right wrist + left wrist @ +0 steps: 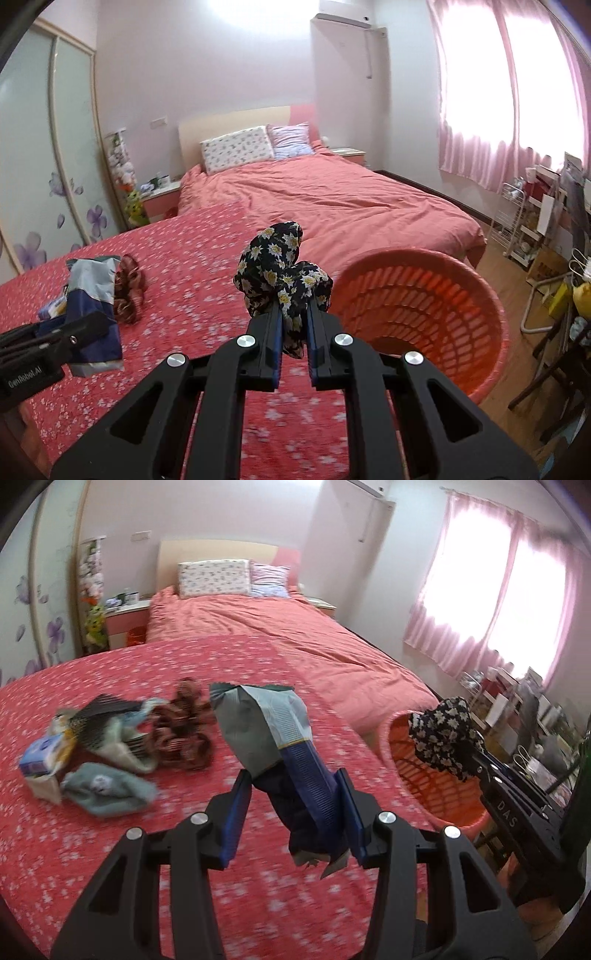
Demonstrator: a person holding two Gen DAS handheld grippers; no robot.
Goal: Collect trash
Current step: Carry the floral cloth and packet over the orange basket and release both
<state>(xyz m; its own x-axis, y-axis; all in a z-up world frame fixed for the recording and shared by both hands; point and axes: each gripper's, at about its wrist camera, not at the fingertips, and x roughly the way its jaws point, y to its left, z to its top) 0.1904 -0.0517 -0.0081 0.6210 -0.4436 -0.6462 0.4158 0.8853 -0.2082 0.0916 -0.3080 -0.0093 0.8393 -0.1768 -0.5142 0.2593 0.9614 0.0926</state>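
Crinkled foil wrapper (pixel 273 738) gripped in left tongs (pixel 295 805); right tongs (pixel 293 325) pinch bunched floral cloth (pixel 280 273).

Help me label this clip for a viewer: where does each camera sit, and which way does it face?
Left wrist: on the left gripper, facing along its fingers over the red bedspread toward the pillows; its jaws hold a blue-and-grey wrapper.
Right wrist: on the right gripper, facing the same way; its jaws pinch a black floral cloth beside the orange basket.
Shared: bed, basket, curtains, wrapper, cloth; each view shows the other gripper.
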